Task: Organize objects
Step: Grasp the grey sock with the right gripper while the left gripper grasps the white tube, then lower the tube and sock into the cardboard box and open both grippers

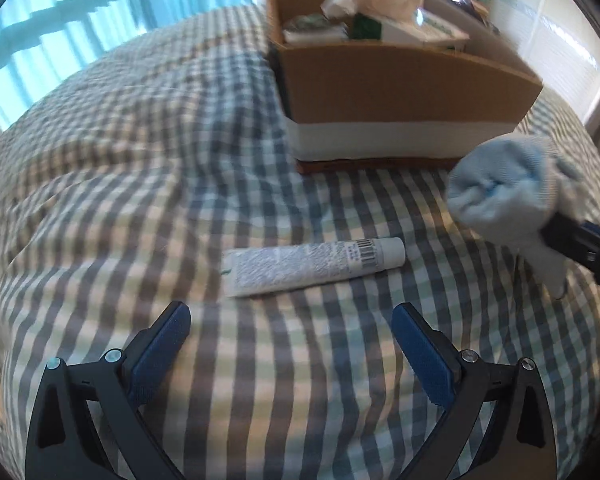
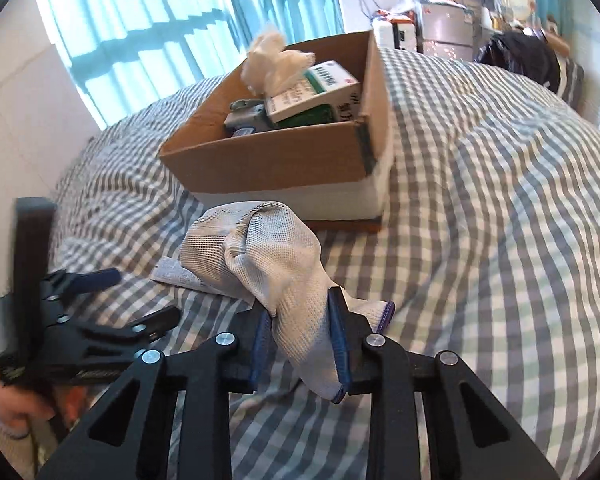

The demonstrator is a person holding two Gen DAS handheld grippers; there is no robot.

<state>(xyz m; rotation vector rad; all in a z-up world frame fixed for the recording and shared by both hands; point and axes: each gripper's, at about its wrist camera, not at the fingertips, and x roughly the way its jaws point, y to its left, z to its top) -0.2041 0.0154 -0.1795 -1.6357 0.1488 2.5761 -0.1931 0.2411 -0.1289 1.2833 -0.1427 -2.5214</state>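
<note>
We are holding the glove [image 2: 276, 264] pinched in the right tongs [image 2: 300, 344], above the bed [image 2: 480, 200] and near the box [image 2: 284, 160]. We are advising a lift over its near wall. The left tongs [image 1: 290, 336] are gaping empty before the tube [image 1: 312, 266]. The box is apparently crowded.

1. Left gripper [image 1: 290, 320]: two blue-padded fingers [image 1: 162, 344] spread wide apart, nothing between them.
2. White tube [image 1: 314, 266]: lying flat on checked bedcover [image 1: 140, 184], just beyond the fingertips, cap end to the right.
3. Cardboard box [image 1: 404, 84]: farther back on the bedcover, holding cartons and crumpled white material.
4. Pale knitted glove [image 1: 508, 196]: off the bedcover at right, pinched by right gripper [image 1: 572, 240].
</note>
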